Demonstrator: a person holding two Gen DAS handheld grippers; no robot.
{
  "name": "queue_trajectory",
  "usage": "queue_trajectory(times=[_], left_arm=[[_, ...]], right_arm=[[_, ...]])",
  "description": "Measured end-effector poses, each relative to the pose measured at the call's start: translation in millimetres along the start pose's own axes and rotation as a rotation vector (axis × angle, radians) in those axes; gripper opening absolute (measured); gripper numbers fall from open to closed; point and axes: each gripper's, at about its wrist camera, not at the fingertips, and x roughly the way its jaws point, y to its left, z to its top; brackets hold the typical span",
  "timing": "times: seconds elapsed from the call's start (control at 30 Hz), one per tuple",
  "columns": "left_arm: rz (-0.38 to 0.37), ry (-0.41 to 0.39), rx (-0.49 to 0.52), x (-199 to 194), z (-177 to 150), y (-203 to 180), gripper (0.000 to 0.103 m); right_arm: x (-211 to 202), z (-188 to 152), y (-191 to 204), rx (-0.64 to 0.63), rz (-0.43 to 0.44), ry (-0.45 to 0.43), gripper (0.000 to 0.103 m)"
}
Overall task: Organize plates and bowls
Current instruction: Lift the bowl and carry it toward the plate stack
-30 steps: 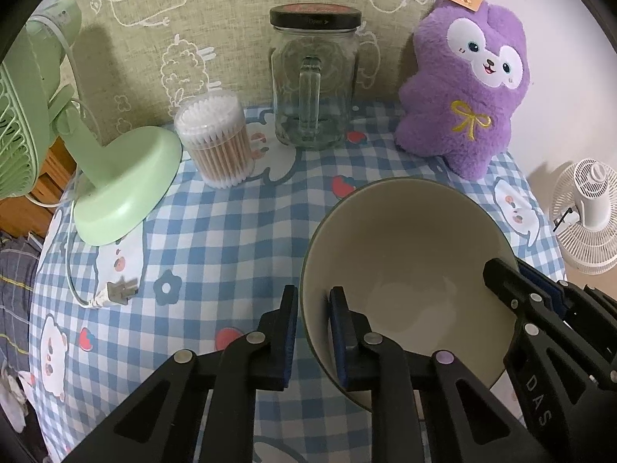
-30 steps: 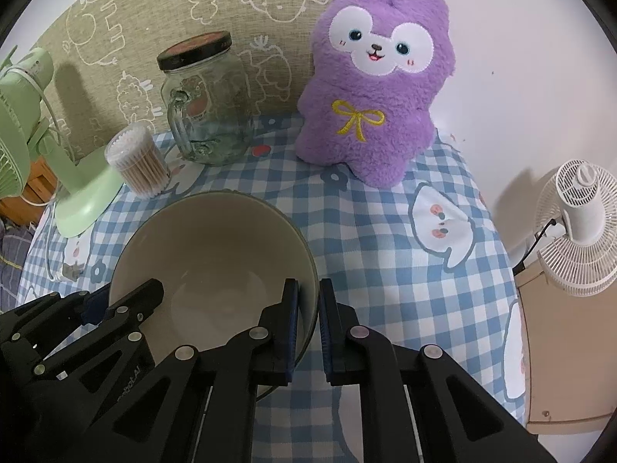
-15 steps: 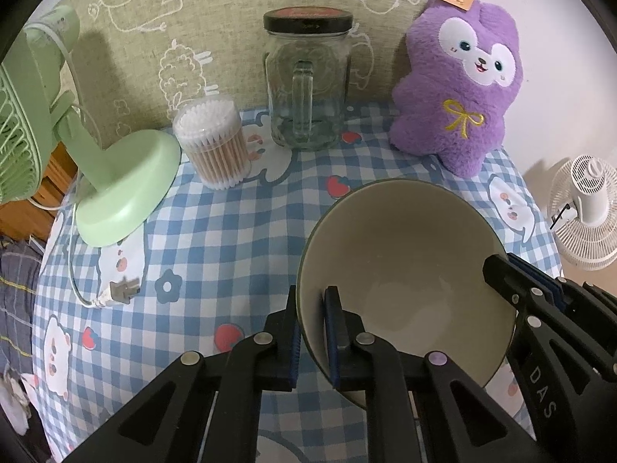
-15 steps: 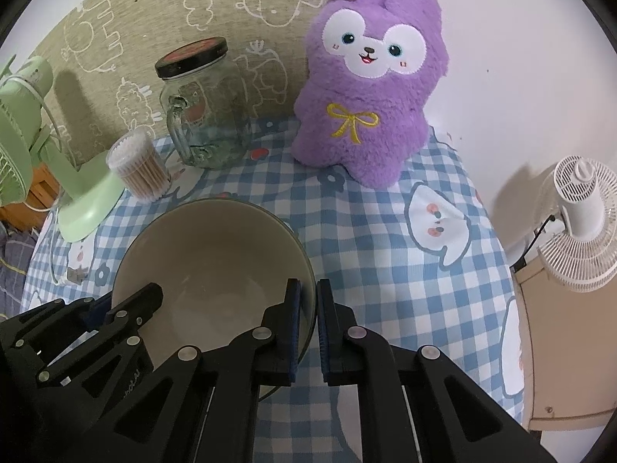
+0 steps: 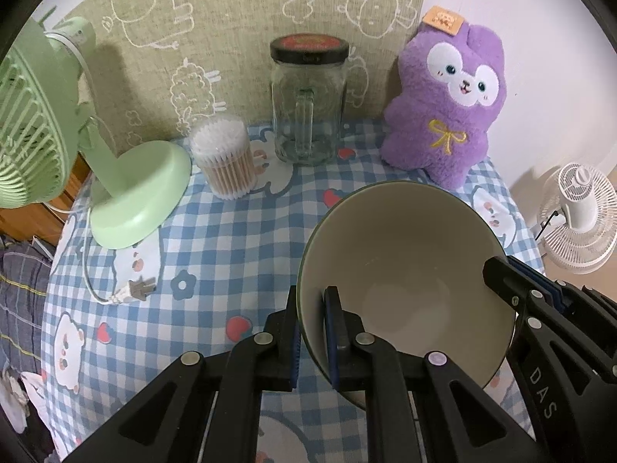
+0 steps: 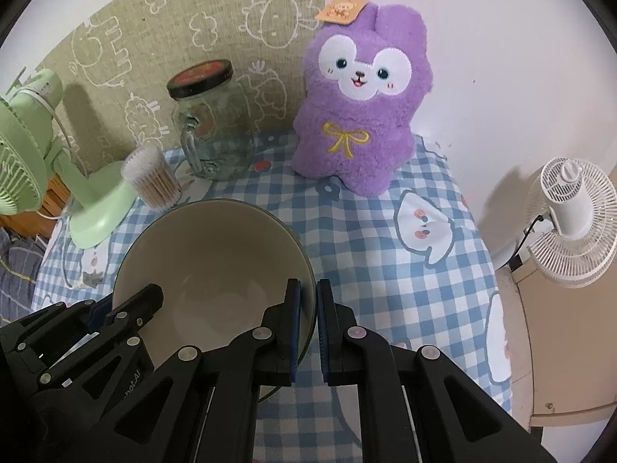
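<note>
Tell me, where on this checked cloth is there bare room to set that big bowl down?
The widest bare patch lies in front of the purple plush, running to the cloth's right edge. A second sits left of the bowl, between the green fan's base and the loose plug. The back is crowded: cotton swabs, glass jar, plush.

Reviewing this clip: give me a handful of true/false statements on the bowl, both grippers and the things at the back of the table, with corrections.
1. Both grippers clamp the rim of the cream-lined, dark-edged ceramic bowl. True: the left gripper and the right gripper pinch opposite sides.
2. The bowl holds soup. False: it is empty.
3. The clear glass handled jar has no lid. False: a black lid covers it.
4. The purple plush toy stands at the back of the blue checked tablecloth. True.
5. The tub of cotton swabs lies tipped over. False: it stands upright beside the green desk fan.
</note>
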Motion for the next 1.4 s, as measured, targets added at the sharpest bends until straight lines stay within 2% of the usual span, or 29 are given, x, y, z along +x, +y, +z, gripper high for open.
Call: queue_trajectory(times=[0.53,1.0,1.27,1.4], left_arm=[[0.009,-0.062,-0.007,-77.1,-8.1,8.9,0.008],[0.016,-0.066,0.031,-134.9,-32.9,21.4,0.008],[0.03,-0.076,0.061,-161.0,-53.4,38.3,0.008],[0.034,-0.063,0.042,-165.1,-63.8,49.6,0.008]], right_arm=[[-78.3,-3.6,13.3,0.003,0.009,-0.057,0.011],[-136.8,-33.6,35.4,0.021,0.005,-0.048,0.011],[-159.8,-55.2,59.2,0.021,0.009,-0.043,0.011],[-164.7,-66.3,69.6,0.027,0.014,-0.028,0.011]])
